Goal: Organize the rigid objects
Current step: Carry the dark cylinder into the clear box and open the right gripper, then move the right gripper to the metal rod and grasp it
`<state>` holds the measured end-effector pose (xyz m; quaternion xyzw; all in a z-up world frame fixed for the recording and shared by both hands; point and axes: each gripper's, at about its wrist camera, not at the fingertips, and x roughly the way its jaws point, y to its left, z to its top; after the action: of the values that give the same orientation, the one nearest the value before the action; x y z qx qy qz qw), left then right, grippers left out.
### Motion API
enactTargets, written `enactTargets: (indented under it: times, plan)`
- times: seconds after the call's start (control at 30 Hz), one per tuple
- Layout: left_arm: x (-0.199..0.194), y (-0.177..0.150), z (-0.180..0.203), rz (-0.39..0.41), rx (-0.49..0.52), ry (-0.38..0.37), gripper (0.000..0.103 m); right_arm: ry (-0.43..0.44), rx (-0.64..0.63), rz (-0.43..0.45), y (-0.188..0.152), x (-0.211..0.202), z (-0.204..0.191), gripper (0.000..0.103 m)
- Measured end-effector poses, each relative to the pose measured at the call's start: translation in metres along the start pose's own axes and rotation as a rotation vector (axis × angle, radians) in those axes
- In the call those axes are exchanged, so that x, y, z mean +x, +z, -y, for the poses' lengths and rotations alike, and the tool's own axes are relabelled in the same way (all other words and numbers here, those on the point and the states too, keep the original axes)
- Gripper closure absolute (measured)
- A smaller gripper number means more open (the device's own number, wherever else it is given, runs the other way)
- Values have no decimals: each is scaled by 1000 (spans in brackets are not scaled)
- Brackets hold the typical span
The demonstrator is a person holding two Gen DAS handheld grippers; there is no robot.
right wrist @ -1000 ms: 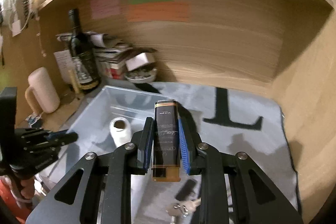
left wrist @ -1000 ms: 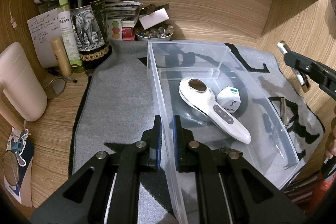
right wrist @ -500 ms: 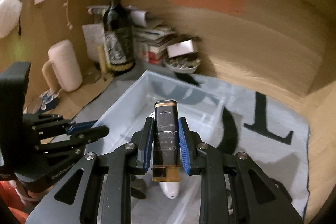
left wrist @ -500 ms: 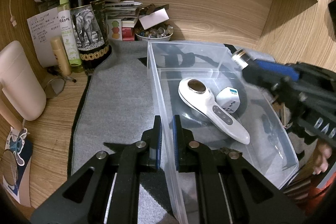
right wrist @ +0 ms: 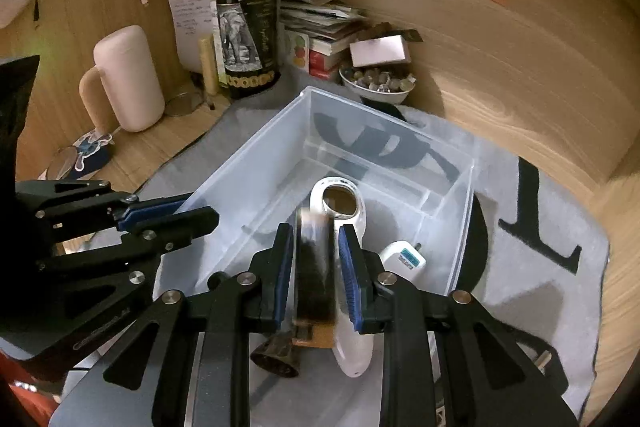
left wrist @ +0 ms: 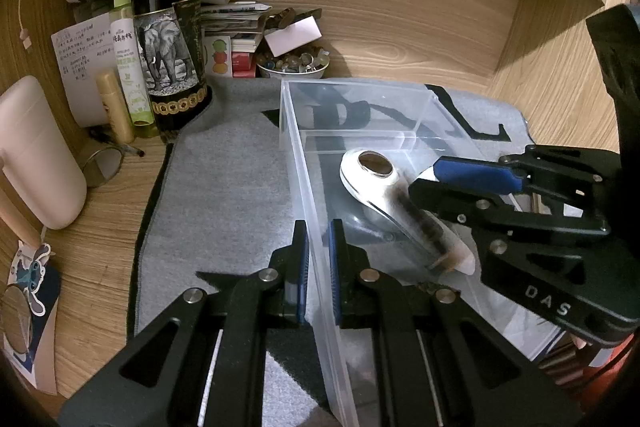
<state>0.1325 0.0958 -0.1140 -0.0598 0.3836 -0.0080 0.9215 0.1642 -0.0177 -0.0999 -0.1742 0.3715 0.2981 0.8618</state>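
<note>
Right now the left claw (left wrist: 317, 267) pinches the near wall of the clear bin (left wrist: 304, 163), steadying it. Over the bin, the right claw (right wrist: 316, 267) stands parted with a dark bottle (right wrist: 314, 267) blurred between its pads, apparently dropping beside the white handheld device (right wrist: 340, 211). Risk, as I judge it: the bottle lands on the device or the white plug adapter (right wrist: 402, 258) and bounces.

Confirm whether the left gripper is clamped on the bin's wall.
Yes, the left gripper has the clear bin wall between its closed fingers.
</note>
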Motion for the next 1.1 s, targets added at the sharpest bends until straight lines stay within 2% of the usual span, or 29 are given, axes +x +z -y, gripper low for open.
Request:
enactTargets:
  times: [0.37, 0.57, 0.8, 0.93, 1.1]
  plan:
    - [0, -1, -1, 2, 3, 4, 94, -35, 23, 78, -1, -25, 9, 57]
    - [0, -1, -1, 2, 3, 3, 94, -101, 82, 136, -8, -51, 30, 54]
    - [0, -1, 0, 2, 4, 4, 94, -235, 189, 161, -28, -83, 72, 53]
    - [0, -1, 0, 3, 5, 4, 94, -299, 246, 140, -46, -91, 92, 53]
    - [0, -1, 0, 2, 5, 4, 94, -335, 321, 56, -77, -82, 109, 53]
